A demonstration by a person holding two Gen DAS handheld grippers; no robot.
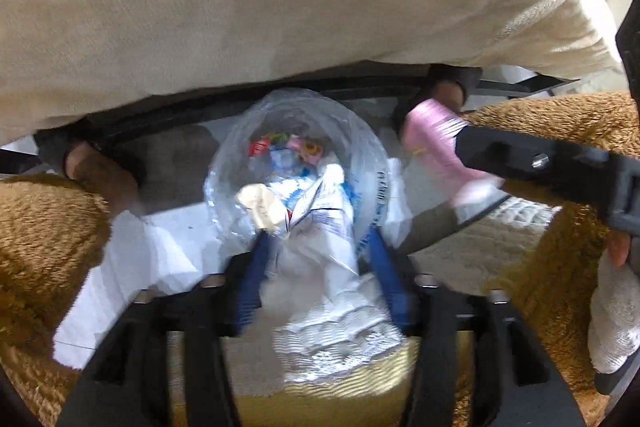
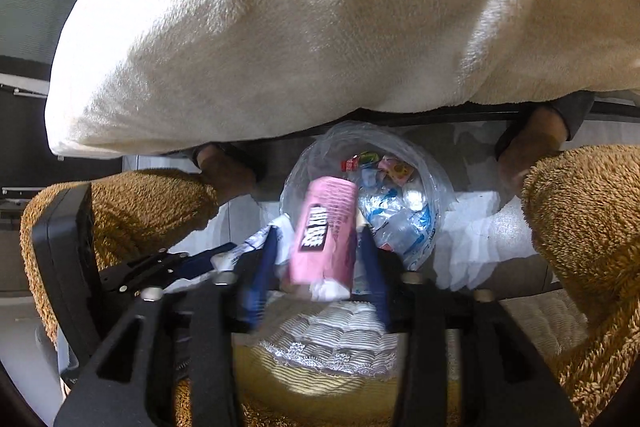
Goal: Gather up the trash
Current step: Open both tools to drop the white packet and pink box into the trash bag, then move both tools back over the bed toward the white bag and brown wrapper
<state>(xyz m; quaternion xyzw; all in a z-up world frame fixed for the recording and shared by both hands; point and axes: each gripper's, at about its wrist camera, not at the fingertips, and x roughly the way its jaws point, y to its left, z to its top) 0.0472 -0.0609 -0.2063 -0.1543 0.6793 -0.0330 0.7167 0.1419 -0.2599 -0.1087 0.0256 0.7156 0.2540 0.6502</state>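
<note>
A clear plastic trash bag [image 1: 360, 131] lies open on the floor and holds several colourful wrappers; it also shows in the right wrist view [image 2: 436, 187]. My left gripper [image 1: 316, 227] is shut on a crumpled white wrapper with print [image 1: 320, 227], held over the bag's mouth. My right gripper [image 2: 320, 247] is shut on a pink packet [image 2: 326, 231] just above the bag's near rim; the same packet [image 1: 432, 139] shows at the right of the left wrist view.
A cream blanket [image 1: 280, 7] overhangs the far side of the bag. The person's brown fleece legs [image 1: 44, 227] and feet [image 2: 528, 147] flank it. A white-and-yellow rug [image 2: 320, 359] lies under the grippers.
</note>
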